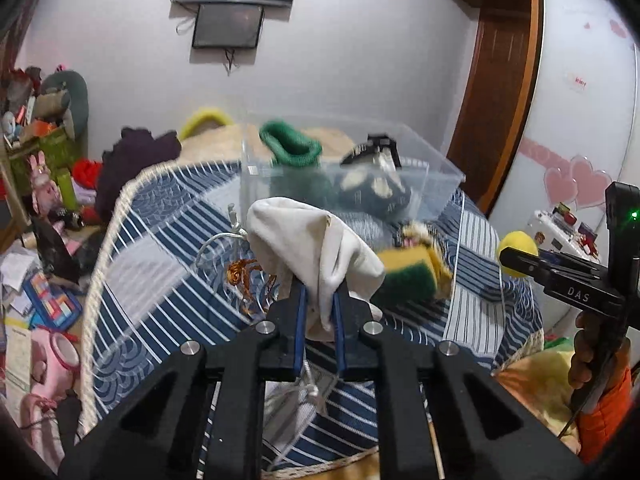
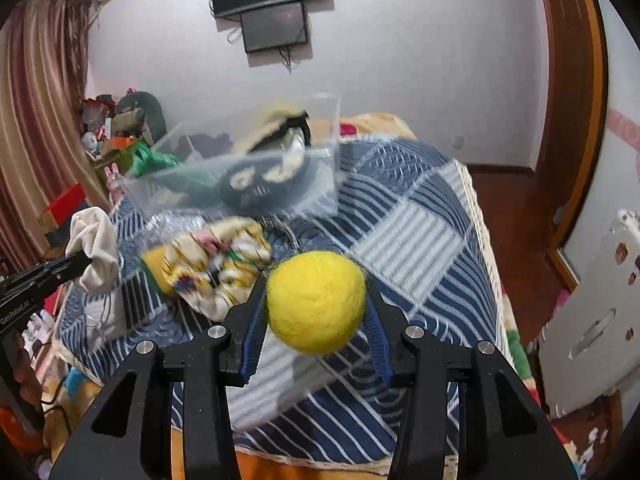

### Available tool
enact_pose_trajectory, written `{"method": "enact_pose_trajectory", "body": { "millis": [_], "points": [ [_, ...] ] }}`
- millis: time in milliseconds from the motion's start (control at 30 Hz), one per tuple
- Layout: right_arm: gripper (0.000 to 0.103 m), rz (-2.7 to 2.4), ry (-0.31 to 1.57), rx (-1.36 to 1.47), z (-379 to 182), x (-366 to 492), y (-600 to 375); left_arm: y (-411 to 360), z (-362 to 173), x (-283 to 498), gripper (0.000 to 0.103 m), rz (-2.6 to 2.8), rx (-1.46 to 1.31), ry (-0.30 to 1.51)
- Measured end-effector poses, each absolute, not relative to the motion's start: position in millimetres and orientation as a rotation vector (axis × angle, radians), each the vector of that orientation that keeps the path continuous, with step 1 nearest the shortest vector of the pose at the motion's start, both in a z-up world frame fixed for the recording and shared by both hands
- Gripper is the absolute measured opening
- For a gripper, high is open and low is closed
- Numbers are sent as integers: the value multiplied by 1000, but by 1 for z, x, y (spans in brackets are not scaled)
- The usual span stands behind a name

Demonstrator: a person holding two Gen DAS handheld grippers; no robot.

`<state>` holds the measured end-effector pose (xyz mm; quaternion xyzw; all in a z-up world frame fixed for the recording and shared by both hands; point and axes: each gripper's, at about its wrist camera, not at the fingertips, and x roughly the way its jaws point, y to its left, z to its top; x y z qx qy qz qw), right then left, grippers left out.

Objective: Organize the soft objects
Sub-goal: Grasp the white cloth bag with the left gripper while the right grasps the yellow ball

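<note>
Both grippers carry loads above the quilt (image 2: pixel 420 216), apparently bound for the clear bin (image 1: pixel 416 176): the left gripper (image 1: pixel 320 312), nearly closed, pinches a white cloth pouch (image 1: pixel 304 240), while the right gripper (image 2: pixel 316 324), half-spread, clamps a yellow felt ball (image 2: pixel 316 300).

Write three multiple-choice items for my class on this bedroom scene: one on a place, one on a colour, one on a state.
1. Where is the green knitted thing?
A. In the clear box
B. On the floor
C. In a hand-held gripper

2. What colour is the ball?
A. Red
B. Yellow
C. White

3. What is the left hand-held gripper doing?
A. Open, holding nothing
B. Shut on a sponge
C. Shut on the cloth pouch

Answers: 1 A, it sits inside the box walls; 2 B, plainly yellow between the right hand-held gripper fingers; 3 C, the pouch is pinched between its fingers.
</note>
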<state>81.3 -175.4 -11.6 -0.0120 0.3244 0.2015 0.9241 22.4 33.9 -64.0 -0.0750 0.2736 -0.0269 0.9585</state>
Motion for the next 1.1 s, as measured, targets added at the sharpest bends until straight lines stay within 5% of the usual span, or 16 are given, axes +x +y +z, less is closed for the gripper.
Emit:
{"method": "enact_pose_trajectory", "body": {
  "millis": [500, 1100],
  "points": [
    [41, 468, 476, -46, 46, 112, -136, 31, 2, 69, 11, -50, -105, 369],
    [42, 479, 562, -114, 19, 179, -94, 5, -35, 173, 11, -84, -44, 522]
  ]
}}
